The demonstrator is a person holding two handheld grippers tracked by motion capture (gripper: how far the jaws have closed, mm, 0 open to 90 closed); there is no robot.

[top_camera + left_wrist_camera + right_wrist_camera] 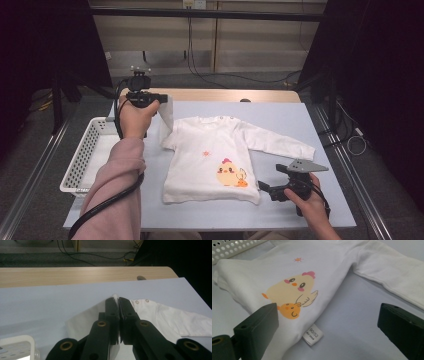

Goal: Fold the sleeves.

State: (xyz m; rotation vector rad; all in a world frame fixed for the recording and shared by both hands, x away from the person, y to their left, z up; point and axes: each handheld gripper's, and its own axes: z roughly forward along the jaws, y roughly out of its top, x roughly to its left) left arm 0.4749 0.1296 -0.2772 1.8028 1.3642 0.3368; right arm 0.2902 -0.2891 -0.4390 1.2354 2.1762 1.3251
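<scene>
- White shirt (pixel 210 160) spread flat on the pale table (pixel 280 112), chick print (pixel 230 174) facing up, collar toward the far edge.
- Left gripper (pixel 159 100) raised near the table's far-left corner, clenched on the shirt's left sleeve (pixel 166 120); sleeve lifted off the table and hanging from the jaws.
- In the left gripper view, 2 black jaws pressed together with a sliver of white cloth (pixel 115 298) pinched between the tips; snap buttons (pixel 137 301) at the shoulder just beside them.
- Right gripper (pixel 261 187) low at the shirt's bottom right corner, jaws spread wide, gripping nothing.
- In the right gripper view, size tag (pixel 313 334) at the hem lying between the 2 parted jaws, untouched.
- Right sleeve (pixel 280 142) stretched out flat toward the table's right side.
- White perforated basket (pixel 85 155) at the table's left edge, just beside the left forearm.
</scene>
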